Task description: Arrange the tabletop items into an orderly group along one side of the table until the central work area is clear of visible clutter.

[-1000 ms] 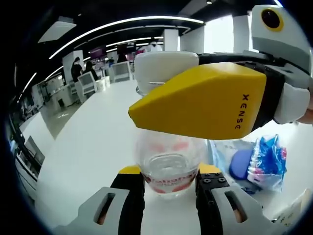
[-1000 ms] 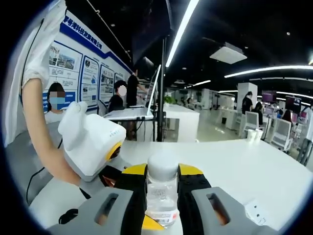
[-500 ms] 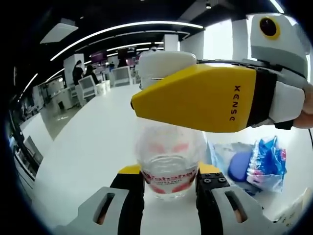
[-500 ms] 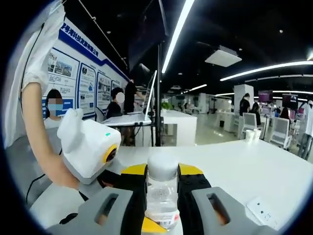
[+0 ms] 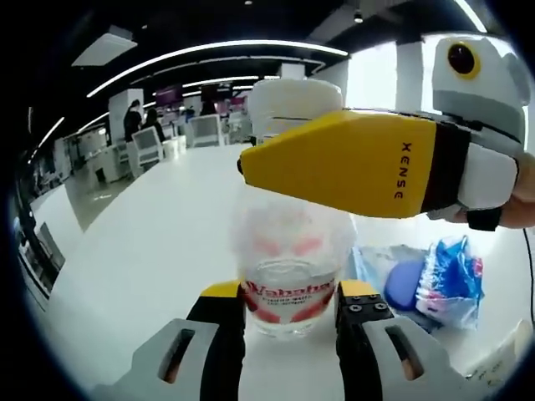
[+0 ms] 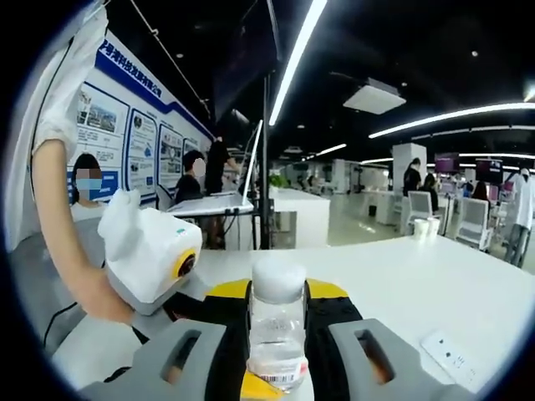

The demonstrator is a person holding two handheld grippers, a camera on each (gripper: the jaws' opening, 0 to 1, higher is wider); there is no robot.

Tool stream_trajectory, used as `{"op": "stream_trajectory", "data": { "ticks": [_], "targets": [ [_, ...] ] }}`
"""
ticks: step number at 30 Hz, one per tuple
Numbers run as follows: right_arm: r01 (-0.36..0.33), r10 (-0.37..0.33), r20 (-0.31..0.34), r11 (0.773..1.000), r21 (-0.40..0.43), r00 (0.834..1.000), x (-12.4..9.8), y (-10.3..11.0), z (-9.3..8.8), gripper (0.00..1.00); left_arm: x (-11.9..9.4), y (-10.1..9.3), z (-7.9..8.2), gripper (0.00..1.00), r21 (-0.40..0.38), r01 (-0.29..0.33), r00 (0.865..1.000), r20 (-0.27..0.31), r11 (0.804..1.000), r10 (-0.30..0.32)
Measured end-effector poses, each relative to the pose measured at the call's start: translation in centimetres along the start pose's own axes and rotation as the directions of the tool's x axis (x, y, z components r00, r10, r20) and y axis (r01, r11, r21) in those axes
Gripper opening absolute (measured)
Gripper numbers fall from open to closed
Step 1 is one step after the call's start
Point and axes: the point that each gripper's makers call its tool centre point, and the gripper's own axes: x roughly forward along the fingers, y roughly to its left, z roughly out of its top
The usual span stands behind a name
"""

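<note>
The left gripper (image 5: 289, 302) has its two jaws closed against the lower body of a clear water bottle (image 5: 287, 266) with a red-lettered label, while the right gripper (image 6: 277, 294) clamps the same bottle just under its white cap (image 6: 277, 280), its yellow jaw crossing the left gripper view above the label. The bottle stands upright over the white table (image 5: 142, 251), held between the two tools. To the right of it on the table lies a blue plastic package (image 5: 435, 280), and a small white remote-like item (image 6: 451, 359) lies near the table edge in the right gripper view.
</note>
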Motion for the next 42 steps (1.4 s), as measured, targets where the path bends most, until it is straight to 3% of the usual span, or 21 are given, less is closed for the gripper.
{"op": "stream_trajectory", "data": {
  "ticks": [5,11,16,21,27,42],
  "targets": [
    [0.009,-0.009,-0.001,1.0,0.001,1.0,0.0,0.0,0.0,0.21,-0.3,-0.1,-1.3,0.38,0.007,-0.003,1.0,-0.011,1.0,0.003],
    [0.003,-0.003,-0.001,1.0,0.017,1.0,0.0,-0.2,-0.1,0.21,-0.7,0.0,-1.0,0.38,0.005,-0.013,1.0,-0.006,1.0,0.013],
    [0.006,-0.005,-0.022,1.0,0.025,1.0,0.1,-0.4,-0.2,0.24,-1.1,0.1,0.1,0.4,0.01,-0.012,1.0,0.014,1.0,0.012],
    [0.045,-0.044,-0.042,0.999,0.011,0.998,-0.4,-1.1,-0.1,0.34,-1.8,0.0,0.7,0.42,0.019,-0.01,1.0,0.03,1.0,0.009],
    [0.072,-0.071,-0.029,0.997,0.02,0.997,-1.5,-1.1,0.8,0.39,-3.0,0.1,1.6,0.45,0.029,-0.01,0.999,0.052,1.0,0.008],
    [0.093,-0.093,-0.026,0.996,0.005,0.995,-4.3,2.4,3.5,0.45,-7.0,-0.8,5.3,0.51,0.105,-0.002,0.991,0.132,0.994,-0.012]
  ]
}}
